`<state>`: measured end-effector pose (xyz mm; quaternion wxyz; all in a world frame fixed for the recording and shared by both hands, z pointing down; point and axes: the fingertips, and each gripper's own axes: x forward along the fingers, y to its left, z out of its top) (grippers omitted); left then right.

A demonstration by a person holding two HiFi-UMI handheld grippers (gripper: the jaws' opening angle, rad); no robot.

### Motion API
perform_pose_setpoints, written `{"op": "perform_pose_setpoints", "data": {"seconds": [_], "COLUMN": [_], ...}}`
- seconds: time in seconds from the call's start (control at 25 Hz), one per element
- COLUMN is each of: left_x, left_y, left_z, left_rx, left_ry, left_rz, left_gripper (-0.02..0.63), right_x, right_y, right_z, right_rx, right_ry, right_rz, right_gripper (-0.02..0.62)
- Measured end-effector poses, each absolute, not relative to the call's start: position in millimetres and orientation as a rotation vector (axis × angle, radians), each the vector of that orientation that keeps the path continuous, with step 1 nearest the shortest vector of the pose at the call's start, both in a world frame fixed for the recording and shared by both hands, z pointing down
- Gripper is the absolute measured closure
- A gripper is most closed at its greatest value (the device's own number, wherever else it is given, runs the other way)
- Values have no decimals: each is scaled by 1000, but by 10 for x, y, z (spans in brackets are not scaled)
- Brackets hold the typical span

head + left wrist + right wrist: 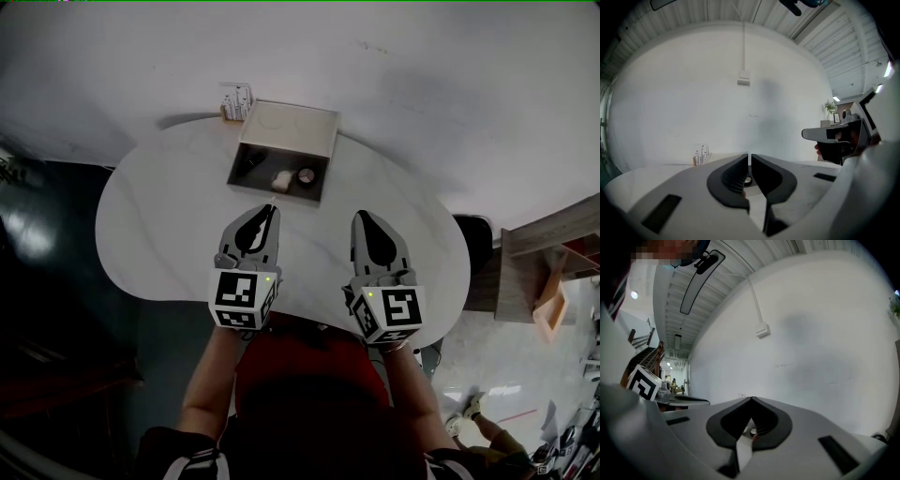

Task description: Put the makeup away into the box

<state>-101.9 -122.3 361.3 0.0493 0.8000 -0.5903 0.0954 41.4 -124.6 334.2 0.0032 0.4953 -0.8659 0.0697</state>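
A thin pale sliver at the left gripper's [274,210] tip cannot be identified. The white, rounded surface [150,225] is set against a white wall. Two grippers are held near, left and right [362,217], both closed. Three makeup pieces [280,178] are seen in the one open box [265,161], far centre.

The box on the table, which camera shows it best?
Head view: it looks straight down into the open box. The left gripper view catches at most a sliver beyond its jaws; the right gripper view, only wall.
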Motion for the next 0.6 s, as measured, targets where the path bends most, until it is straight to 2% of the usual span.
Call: {"op": "perform_pose_setpoints", "data": {"seconds": [0.6], "left_x": [-1095], "left_y": [-1273], "left_z": [3535], "left_rx": [2449], "left_ry": [-1779], "left_rz": [197], "left_gripper": [566], "right_x": [432], "right_y": [-1250], "right_z": [3333], "right_rx": [1551], "right_ry": [-2736], "right_rz": [240], "right_gripper": [583]}}
